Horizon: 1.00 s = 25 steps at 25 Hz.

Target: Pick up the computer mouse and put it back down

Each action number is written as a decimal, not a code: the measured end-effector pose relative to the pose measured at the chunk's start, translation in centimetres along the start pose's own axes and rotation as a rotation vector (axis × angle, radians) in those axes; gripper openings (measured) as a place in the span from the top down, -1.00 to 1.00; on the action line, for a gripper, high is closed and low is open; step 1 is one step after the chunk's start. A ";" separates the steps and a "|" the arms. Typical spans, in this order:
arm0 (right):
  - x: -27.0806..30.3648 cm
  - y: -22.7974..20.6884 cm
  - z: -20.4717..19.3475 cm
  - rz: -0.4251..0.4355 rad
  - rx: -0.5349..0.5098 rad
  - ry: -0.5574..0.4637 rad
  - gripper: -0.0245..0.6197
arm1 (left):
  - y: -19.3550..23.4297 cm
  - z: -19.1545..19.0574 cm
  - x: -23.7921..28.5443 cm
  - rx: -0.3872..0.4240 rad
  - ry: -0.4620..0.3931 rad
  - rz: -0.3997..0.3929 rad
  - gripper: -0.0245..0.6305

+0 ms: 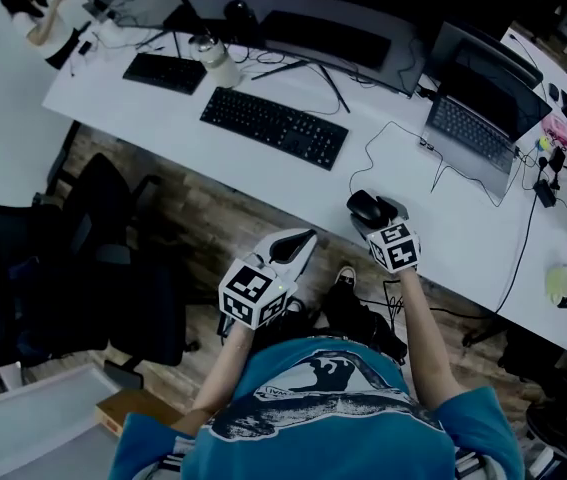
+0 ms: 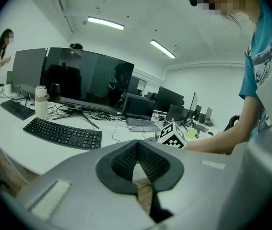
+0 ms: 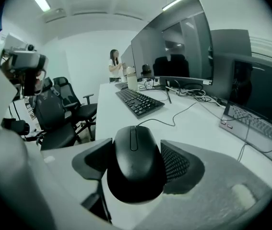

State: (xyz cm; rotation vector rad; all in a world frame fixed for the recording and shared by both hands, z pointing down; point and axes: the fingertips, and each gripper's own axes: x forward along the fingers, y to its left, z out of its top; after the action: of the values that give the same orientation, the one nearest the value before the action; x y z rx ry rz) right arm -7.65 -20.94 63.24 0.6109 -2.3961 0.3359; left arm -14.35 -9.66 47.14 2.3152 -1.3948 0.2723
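The black wired computer mouse (image 3: 135, 176) sits between the jaws of my right gripper (image 3: 136, 150), whose dark pads press on both its sides. In the head view the mouse (image 1: 363, 206) is at the near edge of the white desk (image 1: 263, 183), with the right gripper (image 1: 370, 214) around it. Whether it rests on the desk or hangs just above it I cannot tell. Its cable (image 1: 383, 138) runs back toward the laptop. My left gripper (image 1: 303, 240) hovers off the desk over the wooden floor, its ribbed pads (image 2: 147, 163) closed together on nothing.
A black keyboard (image 1: 273, 126), a wide monitor (image 1: 293, 23) and a white bottle (image 1: 215, 60) stand further back. A laptop (image 1: 478, 118) lies at the right with cables and a cup (image 1: 561, 283). Black office chairs (image 1: 83, 258) stand at the left. A person (image 1: 38, 13) is at the far left corner.
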 end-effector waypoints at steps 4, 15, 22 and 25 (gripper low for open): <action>-3.6 -0.1 3.1 -0.025 0.016 -0.093 -0.04 | -0.2 0.3 0.9 0.017 0.008 -0.040 0.88; -15.0 -0.9 8.3 -0.148 0.046 -0.288 -0.04 | -3.2 1.5 4.7 0.084 0.027 -0.193 0.88; -20.2 -2.2 7.3 -0.232 0.080 -0.331 -0.04 | -6.3 2.7 7.7 0.133 0.018 -0.281 0.88; -21.2 -3.0 6.2 -0.252 0.099 -0.324 -0.04 | -7.6 2.9 8.9 0.146 0.021 -0.304 0.88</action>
State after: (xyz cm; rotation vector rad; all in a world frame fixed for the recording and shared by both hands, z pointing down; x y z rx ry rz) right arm 5.30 -18.63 45.28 1.0714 -2.5767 0.2633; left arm -3.62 -14.95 45.93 2.5934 -1.0219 0.3123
